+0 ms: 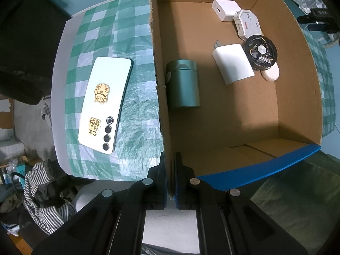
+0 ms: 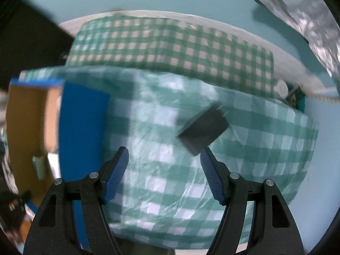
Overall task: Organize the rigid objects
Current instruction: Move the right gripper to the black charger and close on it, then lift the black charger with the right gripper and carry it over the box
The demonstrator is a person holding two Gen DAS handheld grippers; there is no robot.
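Just beyond the open right claw lies a black charger.

my counter wears a green checked cloth; left of my left gripper lies a phone, the cardboard box ahead, a black block by my right gripper.

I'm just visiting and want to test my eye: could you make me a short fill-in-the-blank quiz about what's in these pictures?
1. The left gripper is shut on the wall of the ____ box.
2. The white phone lies ____ the box, on the checked cloth.
3. The green canister lies on its ____ inside the box.
4. The right gripper is ____, holding nothing.

Missing words: cardboard; outside; side; open
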